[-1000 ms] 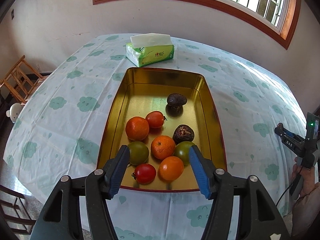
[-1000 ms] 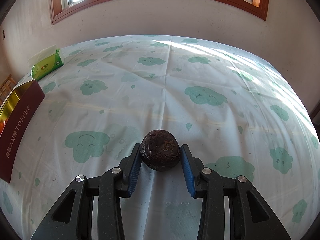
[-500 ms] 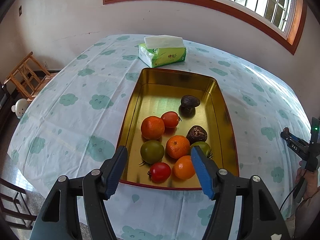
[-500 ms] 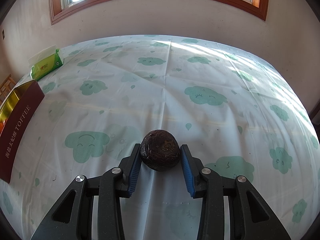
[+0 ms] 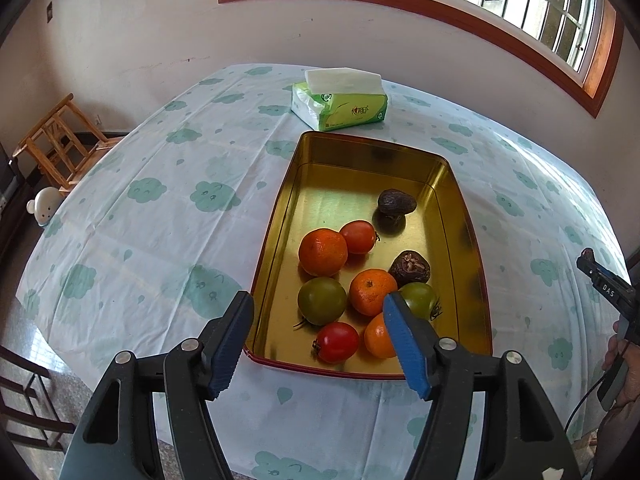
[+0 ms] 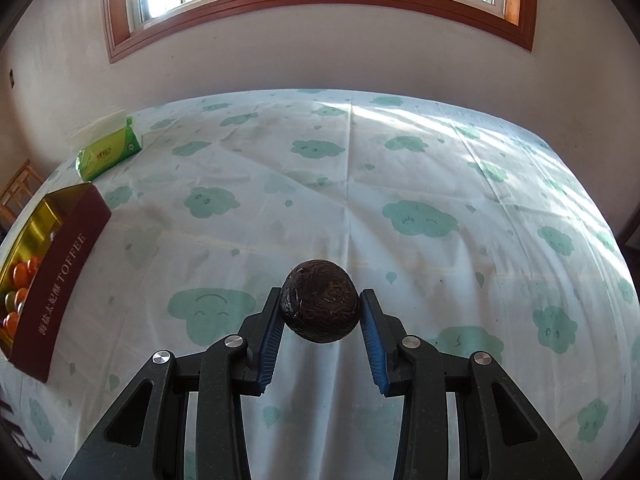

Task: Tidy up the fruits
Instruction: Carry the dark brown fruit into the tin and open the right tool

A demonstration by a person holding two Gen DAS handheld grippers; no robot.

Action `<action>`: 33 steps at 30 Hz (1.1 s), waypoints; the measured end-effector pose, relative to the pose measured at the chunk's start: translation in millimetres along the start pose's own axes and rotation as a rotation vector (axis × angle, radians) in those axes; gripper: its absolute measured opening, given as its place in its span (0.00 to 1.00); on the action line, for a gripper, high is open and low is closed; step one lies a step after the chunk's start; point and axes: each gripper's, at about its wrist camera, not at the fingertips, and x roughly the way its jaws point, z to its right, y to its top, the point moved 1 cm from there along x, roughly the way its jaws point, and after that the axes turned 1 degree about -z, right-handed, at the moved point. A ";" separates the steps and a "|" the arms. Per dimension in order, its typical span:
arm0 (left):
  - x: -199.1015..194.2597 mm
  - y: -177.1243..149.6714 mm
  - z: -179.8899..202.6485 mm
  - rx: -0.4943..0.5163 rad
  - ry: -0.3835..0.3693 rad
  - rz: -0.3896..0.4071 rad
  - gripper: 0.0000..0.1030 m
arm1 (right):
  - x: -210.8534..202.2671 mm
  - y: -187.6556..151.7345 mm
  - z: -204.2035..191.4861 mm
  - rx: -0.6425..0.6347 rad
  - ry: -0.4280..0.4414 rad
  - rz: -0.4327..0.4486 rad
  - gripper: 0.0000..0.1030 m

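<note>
Right tongs (image 6: 320, 316) clamp a dark wrinkled fruit (image 6: 319, 300); left tongs (image 5: 318, 332), just opening, hold nothing

Held fruit (image 6: 319, 306): dark brown, wrinkled, round; clamped between blue pads, lifted clear of tablecloth.
Tin (image 5: 472, 264): gold inside, red outside, open, lying flat.
Oranges: three, largest (image 5: 322, 251) at 9 o'clock in tin.
Tomatoes: two red, two green; red one (image 5: 335, 341) at 6 o'clock.
Dark fruits: two, wrinkled; one (image 5: 396, 202) toward 1 o'clock, apart from cluster.
</note>
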 end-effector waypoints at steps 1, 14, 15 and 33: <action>0.1 -0.2 -1.2 -0.002 0.002 0.000 0.62 | -4.1 2.5 -6.3 -0.009 0.011 0.009 0.38; -2.7 -4.7 -20.9 -0.038 0.049 -0.001 0.62 | -38.5 15.9 -130.7 -0.183 0.248 0.057 0.38; -2.6 -5.6 -22.8 -0.041 0.058 -0.003 0.62 | -40.3 14.8 -140.6 -0.197 0.263 0.059 0.38; -4.7 -18.1 -59.8 -0.085 0.143 -0.019 0.63 | -34.1 -3.7 -261.4 -0.402 0.407 0.007 0.38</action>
